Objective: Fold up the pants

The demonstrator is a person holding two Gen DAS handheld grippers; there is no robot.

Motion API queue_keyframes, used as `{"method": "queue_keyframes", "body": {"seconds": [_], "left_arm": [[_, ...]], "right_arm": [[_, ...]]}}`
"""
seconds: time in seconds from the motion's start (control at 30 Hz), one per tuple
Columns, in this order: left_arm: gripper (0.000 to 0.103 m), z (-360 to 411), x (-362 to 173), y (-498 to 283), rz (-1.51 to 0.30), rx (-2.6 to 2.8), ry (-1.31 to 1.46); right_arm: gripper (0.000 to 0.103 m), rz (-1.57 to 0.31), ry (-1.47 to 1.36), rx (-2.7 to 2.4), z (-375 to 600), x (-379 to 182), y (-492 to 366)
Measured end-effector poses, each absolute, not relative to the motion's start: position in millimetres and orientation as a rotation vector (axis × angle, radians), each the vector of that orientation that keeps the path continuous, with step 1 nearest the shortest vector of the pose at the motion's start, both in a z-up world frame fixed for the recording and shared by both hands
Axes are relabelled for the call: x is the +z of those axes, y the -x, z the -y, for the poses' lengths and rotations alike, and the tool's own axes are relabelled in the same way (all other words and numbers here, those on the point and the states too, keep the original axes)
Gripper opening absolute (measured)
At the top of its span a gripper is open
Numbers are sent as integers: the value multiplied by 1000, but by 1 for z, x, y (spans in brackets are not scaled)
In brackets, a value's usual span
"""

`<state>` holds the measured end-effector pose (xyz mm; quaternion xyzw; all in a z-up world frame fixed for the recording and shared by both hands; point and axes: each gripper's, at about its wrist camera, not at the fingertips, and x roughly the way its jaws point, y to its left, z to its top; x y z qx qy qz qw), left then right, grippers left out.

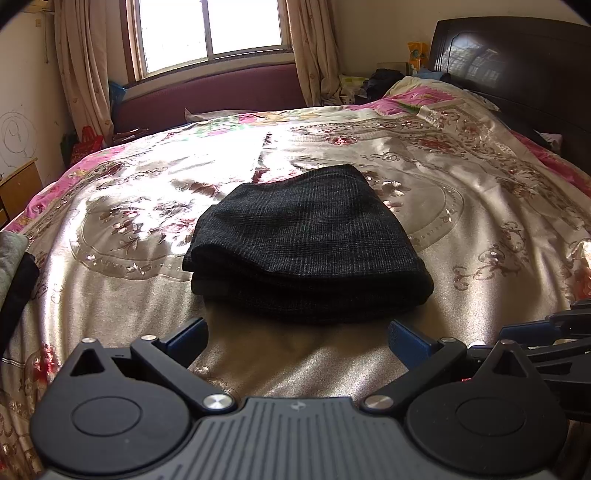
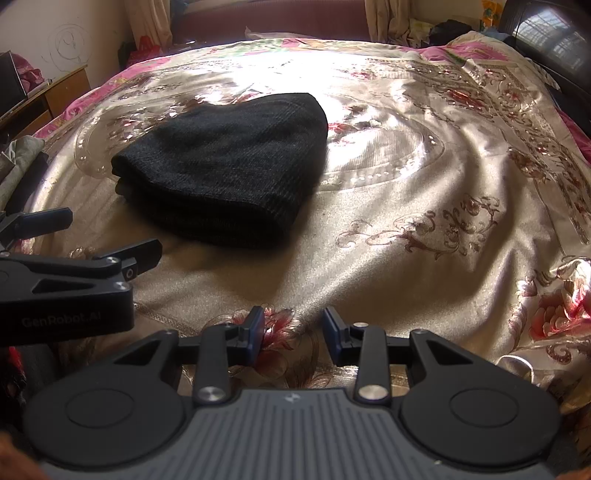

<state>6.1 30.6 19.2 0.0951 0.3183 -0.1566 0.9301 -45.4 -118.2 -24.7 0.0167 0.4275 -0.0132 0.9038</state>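
The pants (image 1: 306,247) lie folded into a compact dark stack on the bed (image 1: 461,229), on its shiny floral bedspread, layers showing along the near edge. From the left wrist view they sit straight ahead of the left gripper (image 1: 297,341), just beyond its fingertips and apart from them. The left gripper's jaws stand wide apart with only bedspread between them. From the right wrist view the pants (image 2: 225,173) lie ahead and to the left of the right gripper (image 2: 293,334), well apart from it; its jaws are partly spread and grasp nothing, bare bedspread showing in the gap. The left gripper (image 2: 110,236) reaches in from the left edge there, its fingers near the stack's near corner. A grey and dark garment (image 1: 14,273), possibly more clothing, lies at the bed's left edge. Beyond are a window (image 1: 210,29) with curtains, a dark headboard (image 1: 517,62) on the right and a wooden cabinet (image 2: 62,92) on the left.
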Motion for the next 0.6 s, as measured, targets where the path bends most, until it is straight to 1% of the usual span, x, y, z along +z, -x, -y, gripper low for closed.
{"method": "queue_keyframes", "body": {"seconds": [0.6], "left_arm": [[103, -29, 18, -6, -651, -325, -202]], "right_arm": [[36, -885, -36, -27, 118, -27, 46]]}}
